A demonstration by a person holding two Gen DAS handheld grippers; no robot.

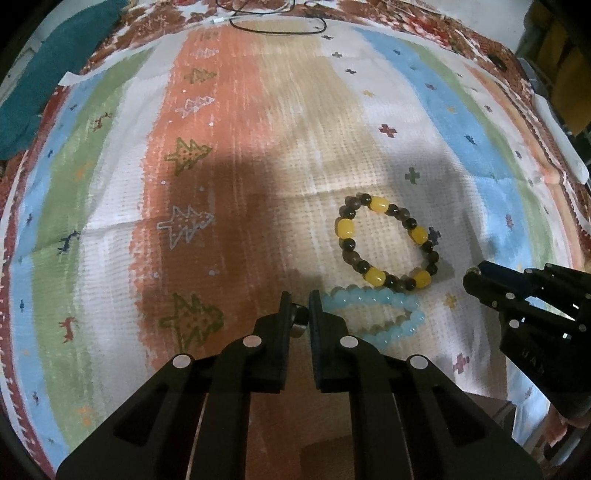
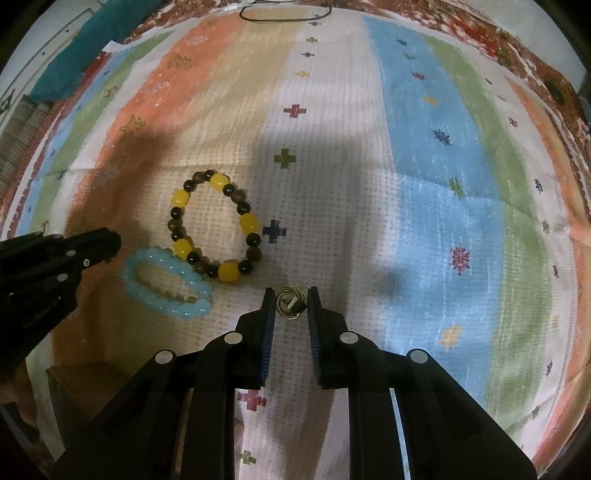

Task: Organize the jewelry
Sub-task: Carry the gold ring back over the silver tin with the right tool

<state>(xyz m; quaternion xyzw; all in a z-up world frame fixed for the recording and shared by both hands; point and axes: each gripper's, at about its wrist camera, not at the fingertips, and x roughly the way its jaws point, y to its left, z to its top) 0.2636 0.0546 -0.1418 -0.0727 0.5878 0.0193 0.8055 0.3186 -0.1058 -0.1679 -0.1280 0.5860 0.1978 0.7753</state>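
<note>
A yellow-and-dark bead bracelet lies flat on the striped cloth. A pale blue bead bracelet lies just in front of it, touching it. My left gripper is shut on a silver ring, just left of the blue bracelet; it also shows in the right wrist view. My right gripper is shut on a small coiled wire ring, right of both bracelets; it also shows in the left wrist view.
The patterned cloth covers the whole surface. A black cable loop lies at the far edge. A teal fabric sits at the far left. A white bar lies along the right edge.
</note>
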